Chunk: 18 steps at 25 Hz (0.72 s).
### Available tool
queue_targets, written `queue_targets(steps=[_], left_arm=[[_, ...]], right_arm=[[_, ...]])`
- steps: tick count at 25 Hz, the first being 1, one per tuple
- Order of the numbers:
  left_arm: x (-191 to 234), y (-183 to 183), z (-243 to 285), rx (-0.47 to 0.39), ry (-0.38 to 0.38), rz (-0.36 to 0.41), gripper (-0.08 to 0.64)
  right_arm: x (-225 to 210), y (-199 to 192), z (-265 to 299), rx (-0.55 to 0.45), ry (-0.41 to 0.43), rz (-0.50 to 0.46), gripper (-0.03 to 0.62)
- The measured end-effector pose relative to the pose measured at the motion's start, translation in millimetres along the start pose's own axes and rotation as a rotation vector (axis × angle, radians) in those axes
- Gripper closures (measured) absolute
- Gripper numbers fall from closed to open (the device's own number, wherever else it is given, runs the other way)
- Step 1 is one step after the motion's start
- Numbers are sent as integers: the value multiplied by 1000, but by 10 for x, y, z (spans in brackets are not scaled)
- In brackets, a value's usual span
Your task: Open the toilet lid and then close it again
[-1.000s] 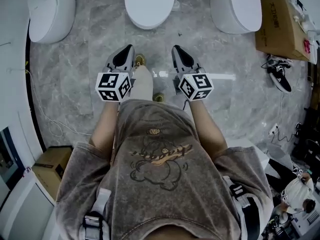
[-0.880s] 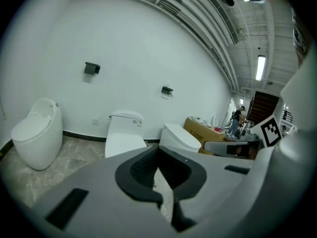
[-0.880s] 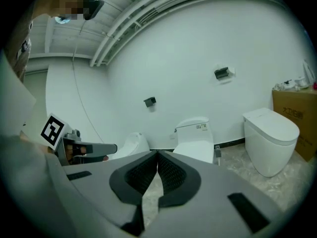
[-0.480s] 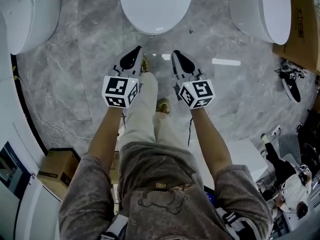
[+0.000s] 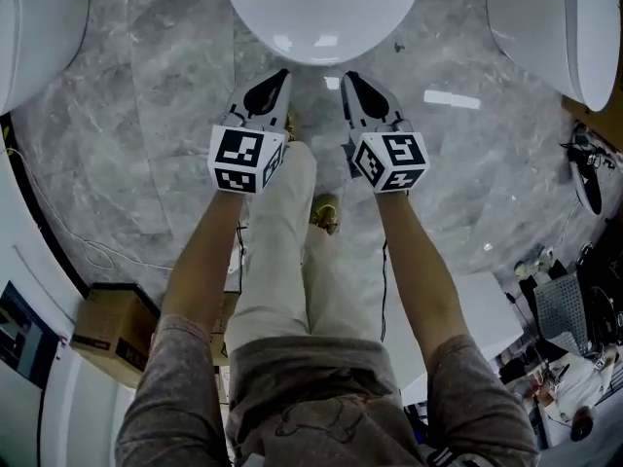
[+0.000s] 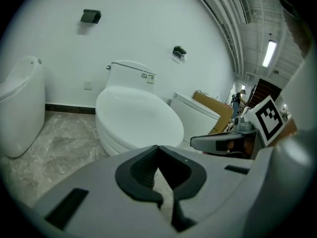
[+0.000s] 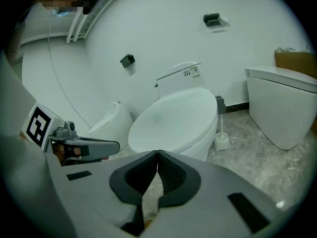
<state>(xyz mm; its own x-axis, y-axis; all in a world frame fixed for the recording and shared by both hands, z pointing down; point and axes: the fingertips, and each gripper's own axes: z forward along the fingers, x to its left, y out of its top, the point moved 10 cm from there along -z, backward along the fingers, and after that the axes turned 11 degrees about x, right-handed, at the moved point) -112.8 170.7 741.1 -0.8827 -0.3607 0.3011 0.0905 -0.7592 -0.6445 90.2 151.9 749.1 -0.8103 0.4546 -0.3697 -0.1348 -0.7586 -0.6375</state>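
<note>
- the white oval toilet lid (image 5: 323,13) lies shut on its bowl at the top middle of the head view, straight ahead of both grippers.
- the left gripper (image 5: 282,73) points at the lid's near rim. its tips are close to the rim but not touching it, so far as the head view shows.
- in the left gripper view the left gripper (image 6: 157,147) has its dark ribbed pads pressed together at the tips, with nothing caught between them. the closed lid (image 6: 138,115) fills the middle ground beyond, below the white cistern (image 6: 131,73) against the wall.
- the right gripper (image 5: 348,75) sits just beside the left one, aimed the same way, and is also clear of the lid.
- in the right gripper view the right gripper (image 7: 157,152) is likewise closed tip to tip and holds nothing. the lid (image 7: 173,120) lies ahead of it, and a white toilet brush in its holder (image 7: 221,139) stands on the floor just beside the bowl.
- each gripper shows in the other's view as a grey arm with a black-and-white marker cube.
- the grey marbled floor (image 5: 156,115) carries a second white toilet (image 5: 39,17) at the left and a third white toilet (image 5: 555,17) at the right, both well apart from the middle one.
- a brown cardboard box (image 5: 107,324) sits at the lower left, near the person's pale trouser leg (image 5: 282,251).
</note>
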Motion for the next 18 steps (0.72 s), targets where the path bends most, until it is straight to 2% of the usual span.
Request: queue_targets(steps=[6, 14, 18], left_arm=[[211, -215, 327, 25, -1, -12, 552], [254, -195, 396, -5, -22, -78, 552], [271, -138, 375, -13, -31, -87, 552]], right_arm=[[-146, -170, 361, 31, 1, -19, 565], [-165, -159, 380, 2, 7, 3, 566], [-151, -83, 373, 0, 3, -1, 566]])
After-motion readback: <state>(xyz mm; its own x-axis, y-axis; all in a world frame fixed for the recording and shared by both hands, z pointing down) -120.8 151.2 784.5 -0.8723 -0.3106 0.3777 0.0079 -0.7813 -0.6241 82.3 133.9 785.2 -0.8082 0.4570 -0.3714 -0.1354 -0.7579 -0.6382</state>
